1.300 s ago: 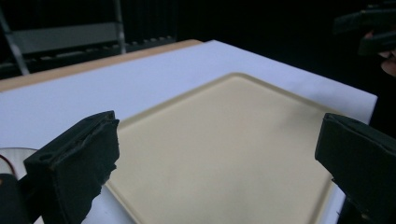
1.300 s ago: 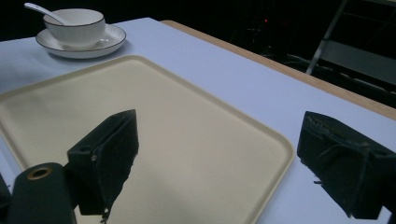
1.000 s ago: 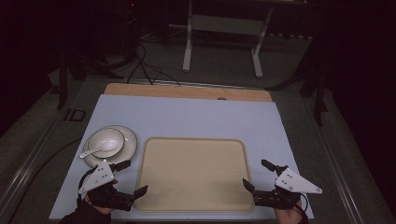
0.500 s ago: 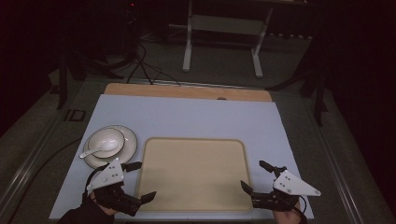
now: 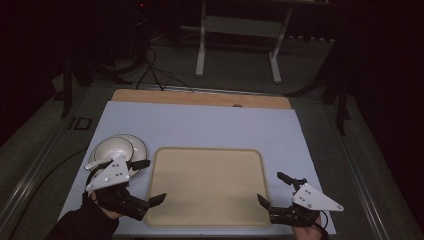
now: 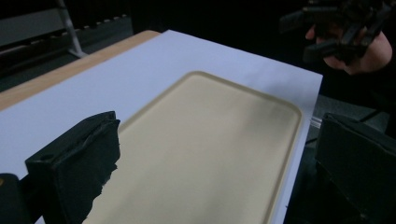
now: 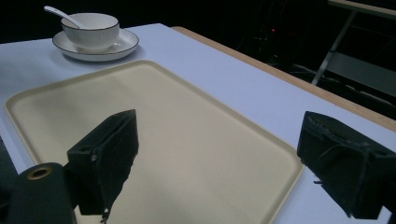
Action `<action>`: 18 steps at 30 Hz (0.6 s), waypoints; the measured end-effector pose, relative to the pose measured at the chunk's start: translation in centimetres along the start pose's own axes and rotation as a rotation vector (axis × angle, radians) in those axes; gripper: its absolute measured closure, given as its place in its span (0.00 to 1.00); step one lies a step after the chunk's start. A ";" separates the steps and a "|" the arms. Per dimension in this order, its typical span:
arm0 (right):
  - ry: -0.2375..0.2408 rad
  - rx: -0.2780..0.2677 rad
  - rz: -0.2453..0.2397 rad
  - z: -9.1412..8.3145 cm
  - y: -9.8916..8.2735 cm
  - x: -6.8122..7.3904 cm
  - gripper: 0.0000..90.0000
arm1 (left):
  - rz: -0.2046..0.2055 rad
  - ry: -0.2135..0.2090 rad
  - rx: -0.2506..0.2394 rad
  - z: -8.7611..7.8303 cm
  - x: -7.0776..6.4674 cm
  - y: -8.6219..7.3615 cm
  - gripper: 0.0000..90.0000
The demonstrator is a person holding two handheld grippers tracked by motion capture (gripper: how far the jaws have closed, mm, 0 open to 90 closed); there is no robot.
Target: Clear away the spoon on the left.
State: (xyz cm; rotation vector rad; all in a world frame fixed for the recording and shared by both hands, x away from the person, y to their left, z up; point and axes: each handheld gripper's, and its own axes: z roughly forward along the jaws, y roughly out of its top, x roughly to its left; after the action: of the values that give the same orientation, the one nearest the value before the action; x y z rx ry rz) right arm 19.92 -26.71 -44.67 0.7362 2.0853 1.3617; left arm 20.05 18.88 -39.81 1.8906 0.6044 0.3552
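Two grippers hovering wide-jawed at the near corners of a beige tray [image 5: 207,185]

The left gripper [image 5: 149,181] is gaping, holding nothing, beside the tray's left edge, just in front of the saucer [image 5: 137,148] (a bowl [image 7: 91,29] and spoon [image 7: 63,15] are sitting on it); the right gripper [image 5: 272,189] is likewise spreading empty at the tray's near right corner.

Beige tray [image 5: 207,185] flat, empty, mid-table, between claws.
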 end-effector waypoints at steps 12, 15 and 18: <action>0.005 0.001 -0.002 0.0 0.0 0.1 0.14 | -0.021 0.106 -0.027 -3.2 1.8 1.8 0.01; 0.005 0.000 -0.002 0.0 0.1 0.0 0.14 | -0.028 0.128 -0.028 -3.6 2.1 1.8 0.01; 0.008 -0.002 -0.004 0.1 0.1 0.1 0.14 | -0.061 0.162 -0.024 -4.3 2.9 1.4 0.01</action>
State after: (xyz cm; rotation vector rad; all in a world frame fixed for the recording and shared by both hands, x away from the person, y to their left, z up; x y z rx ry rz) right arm 19.91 -26.58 -44.65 0.7269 2.0901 1.3661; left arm 20.61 23.37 -37.01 1.8281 0.7610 0.4764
